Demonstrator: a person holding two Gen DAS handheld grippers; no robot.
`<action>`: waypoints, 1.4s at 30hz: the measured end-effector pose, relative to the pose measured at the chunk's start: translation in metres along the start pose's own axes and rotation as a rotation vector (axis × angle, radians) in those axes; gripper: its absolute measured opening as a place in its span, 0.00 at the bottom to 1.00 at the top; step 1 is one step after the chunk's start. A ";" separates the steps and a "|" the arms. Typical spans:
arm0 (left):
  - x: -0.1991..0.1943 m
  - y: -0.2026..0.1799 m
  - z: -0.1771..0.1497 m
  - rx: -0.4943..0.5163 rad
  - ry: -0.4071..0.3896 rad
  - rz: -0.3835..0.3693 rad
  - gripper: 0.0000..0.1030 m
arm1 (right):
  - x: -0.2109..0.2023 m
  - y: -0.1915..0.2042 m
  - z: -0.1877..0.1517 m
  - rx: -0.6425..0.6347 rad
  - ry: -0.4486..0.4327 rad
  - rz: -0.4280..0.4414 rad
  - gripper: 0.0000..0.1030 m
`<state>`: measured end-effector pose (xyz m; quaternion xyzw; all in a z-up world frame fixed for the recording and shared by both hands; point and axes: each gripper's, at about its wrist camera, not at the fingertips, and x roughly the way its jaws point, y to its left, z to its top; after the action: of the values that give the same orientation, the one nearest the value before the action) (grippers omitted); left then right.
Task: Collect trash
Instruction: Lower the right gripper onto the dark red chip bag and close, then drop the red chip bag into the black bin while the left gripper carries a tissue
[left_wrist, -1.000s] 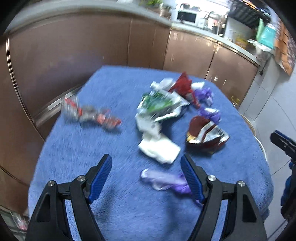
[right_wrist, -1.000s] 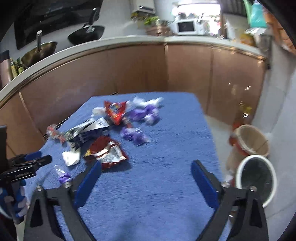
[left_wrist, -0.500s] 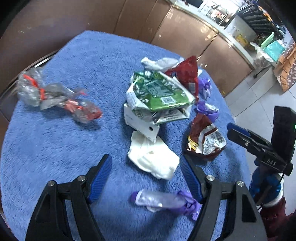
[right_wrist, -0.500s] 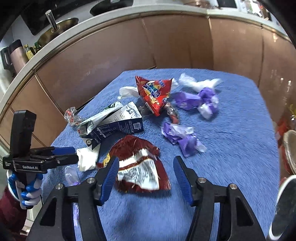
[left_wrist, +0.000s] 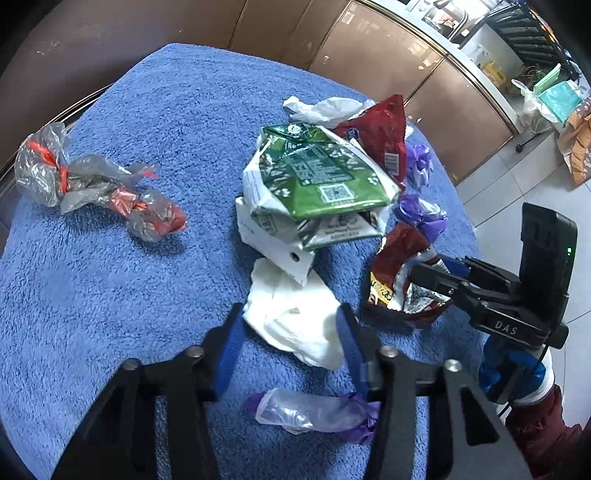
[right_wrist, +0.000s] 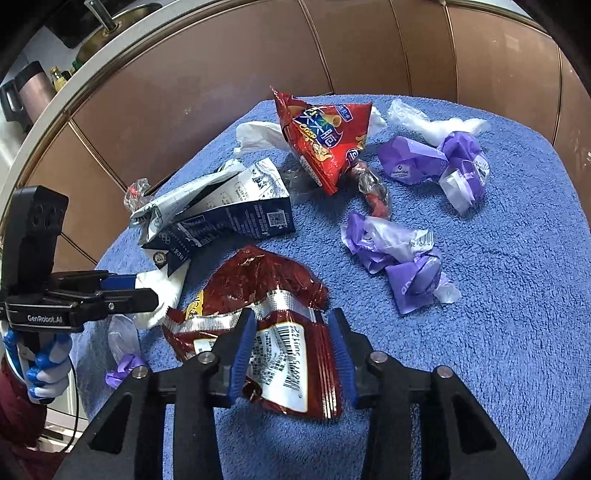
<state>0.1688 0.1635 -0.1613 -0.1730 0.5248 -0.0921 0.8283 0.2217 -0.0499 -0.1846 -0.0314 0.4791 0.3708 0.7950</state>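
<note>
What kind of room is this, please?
Most likely a home kitchen: brown cabinets under a pale countertop, a sink with a tap, and a microwave on the far counter.

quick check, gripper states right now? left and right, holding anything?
Left gripper: jaws just closing around the white tissue; pads at its edges, firm grip cannot be told.
Right gripper: jaws just closing around the dark red snack bag; clamp not confirmed.
</note>
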 end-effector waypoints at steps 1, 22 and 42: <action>0.003 -0.001 0.001 -0.003 0.004 -0.001 0.32 | 0.000 0.000 -0.001 0.000 0.000 -0.001 0.29; -0.026 0.000 -0.013 -0.182 0.001 -0.129 0.10 | -0.089 -0.012 -0.060 0.142 -0.153 -0.101 0.13; -0.002 -0.184 0.023 0.108 0.054 -0.256 0.07 | -0.234 -0.125 -0.167 0.518 -0.427 -0.357 0.13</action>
<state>0.1935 -0.0011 -0.0801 -0.1910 0.5150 -0.2299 0.8034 0.1137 -0.3392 -0.1291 0.1655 0.3675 0.0914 0.9106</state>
